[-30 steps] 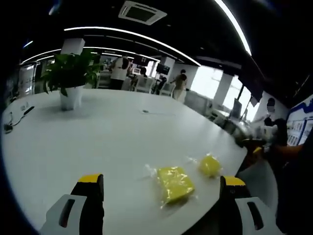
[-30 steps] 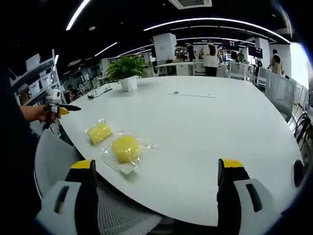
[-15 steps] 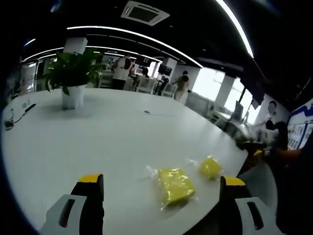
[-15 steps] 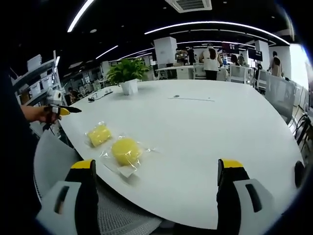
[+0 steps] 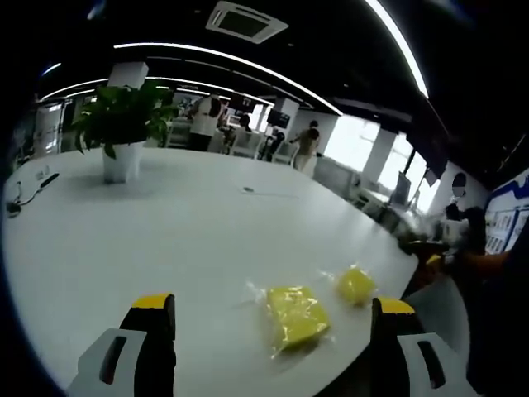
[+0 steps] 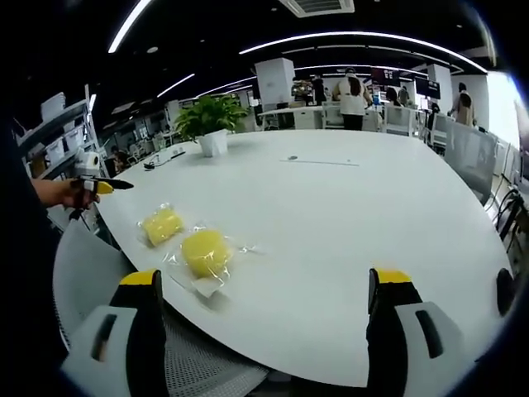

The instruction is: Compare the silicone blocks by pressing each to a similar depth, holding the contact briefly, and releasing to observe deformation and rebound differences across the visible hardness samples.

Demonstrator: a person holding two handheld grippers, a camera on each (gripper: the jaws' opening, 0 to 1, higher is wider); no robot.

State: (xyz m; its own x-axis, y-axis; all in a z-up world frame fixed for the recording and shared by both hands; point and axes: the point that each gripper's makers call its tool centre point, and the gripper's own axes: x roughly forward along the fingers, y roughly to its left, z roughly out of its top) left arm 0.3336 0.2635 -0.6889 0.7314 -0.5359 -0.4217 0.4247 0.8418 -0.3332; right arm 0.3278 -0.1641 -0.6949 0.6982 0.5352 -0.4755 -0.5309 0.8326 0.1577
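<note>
Office space with ceiling light strips surrounds a large white oval table [image 6: 347, 223], on which a potted green plant [image 5: 121, 124] stands far beyond the fingers. Two yellow silicone blocks in clear plastic wrap are seen near the table edge — a squarish yellow block [image 5: 296, 315] [image 6: 161, 225] and a rounder yellow block [image 5: 355, 283] [image 6: 206, 251], just beside each other. The left gripper [image 5: 269, 310] and right gripper [image 6: 267, 281] are held wide apart (nothing between the fingers), both clear of the blocks.
</note>
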